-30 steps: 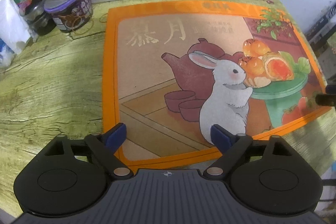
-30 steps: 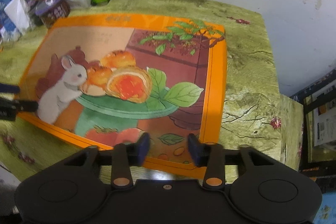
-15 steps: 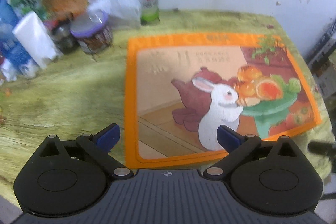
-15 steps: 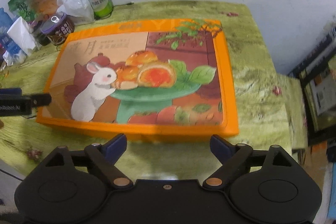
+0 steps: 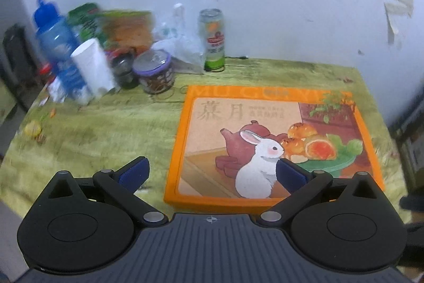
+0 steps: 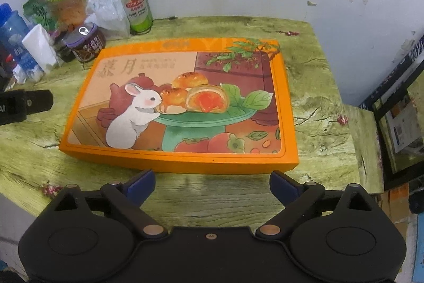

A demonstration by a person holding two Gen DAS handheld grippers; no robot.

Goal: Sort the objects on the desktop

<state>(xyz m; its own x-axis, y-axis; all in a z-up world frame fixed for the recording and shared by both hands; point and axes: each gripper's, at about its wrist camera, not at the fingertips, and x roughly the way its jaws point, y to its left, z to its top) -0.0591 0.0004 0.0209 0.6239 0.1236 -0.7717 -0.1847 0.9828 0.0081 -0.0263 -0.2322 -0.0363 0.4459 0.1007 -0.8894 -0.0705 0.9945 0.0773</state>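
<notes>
A flat orange gift box with a rabbit picture [image 5: 273,147] lies on the green wood-pattern table [image 5: 92,139]; it also shows in the right wrist view [image 6: 185,108]. My left gripper [image 5: 212,171] is open and empty, held above and short of the box's near left corner. My right gripper [image 6: 212,186] is open and empty, just in front of the box's near long edge. The left gripper shows as a black shape [image 6: 23,104] at the left of the right wrist view.
At the back left stand a green beer can [image 6: 135,7], a purple-lidded tub [image 6: 86,43], a white cup [image 6: 39,49], a blue bottle [image 5: 57,52], snack bags [image 6: 67,8] and a clear plastic bag [image 6: 106,15]. A wall is behind. The table edge drops at right.
Both grippers have pulled back and risen away from the box. The right gripper's jaws have opened wide. More of the table and back-left clutter is in view.
</notes>
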